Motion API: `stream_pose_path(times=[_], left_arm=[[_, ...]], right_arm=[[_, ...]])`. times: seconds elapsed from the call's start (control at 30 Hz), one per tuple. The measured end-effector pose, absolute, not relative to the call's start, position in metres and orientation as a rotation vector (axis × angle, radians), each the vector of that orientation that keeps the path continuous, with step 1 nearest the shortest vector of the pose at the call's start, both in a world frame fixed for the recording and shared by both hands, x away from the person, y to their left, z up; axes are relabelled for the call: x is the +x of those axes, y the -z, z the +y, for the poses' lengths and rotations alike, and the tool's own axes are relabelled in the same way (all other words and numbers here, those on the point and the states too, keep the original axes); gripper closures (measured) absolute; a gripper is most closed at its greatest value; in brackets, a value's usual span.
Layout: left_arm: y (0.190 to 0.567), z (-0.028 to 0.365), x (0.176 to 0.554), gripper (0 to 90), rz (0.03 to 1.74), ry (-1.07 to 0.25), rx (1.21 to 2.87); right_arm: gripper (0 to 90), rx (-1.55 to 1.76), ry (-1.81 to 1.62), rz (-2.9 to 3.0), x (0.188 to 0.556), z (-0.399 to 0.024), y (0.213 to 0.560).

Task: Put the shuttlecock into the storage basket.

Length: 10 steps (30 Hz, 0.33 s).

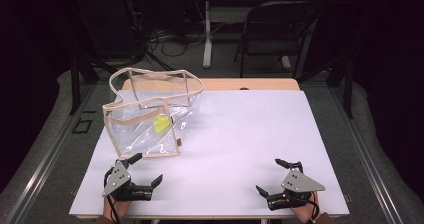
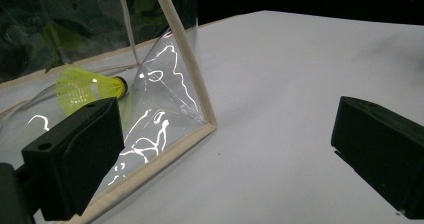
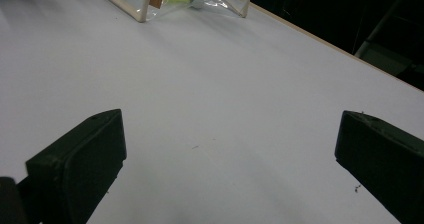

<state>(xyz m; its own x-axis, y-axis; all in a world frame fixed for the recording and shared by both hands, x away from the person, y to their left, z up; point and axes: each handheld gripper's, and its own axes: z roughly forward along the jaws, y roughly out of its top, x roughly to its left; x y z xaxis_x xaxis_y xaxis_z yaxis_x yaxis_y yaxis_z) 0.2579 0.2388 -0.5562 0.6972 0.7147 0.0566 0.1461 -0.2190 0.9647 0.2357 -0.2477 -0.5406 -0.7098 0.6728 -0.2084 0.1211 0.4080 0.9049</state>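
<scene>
While both grippers' fingers stand released, a shuttlecock (image 1: 160, 123) lies inside the clear bag (image 1: 135, 134)

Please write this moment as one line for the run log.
left hand-held gripper: open, beside clear bag corner | right hand-held gripper: open, over bare table | yellow shuttlecock: inside bag | nothing held
</scene>
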Motion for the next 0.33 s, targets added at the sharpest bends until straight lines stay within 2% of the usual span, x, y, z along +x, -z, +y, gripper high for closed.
stream_pose_path(times=[0.33], left_arm=[[0.5562, 0.2378, 0.2586, 0.4, 0.682, -0.611, 1.760]], right_arm=[[0.0, 0.673, -1.304, 2.102, 0.2359, -0.2481, 0.5408]])
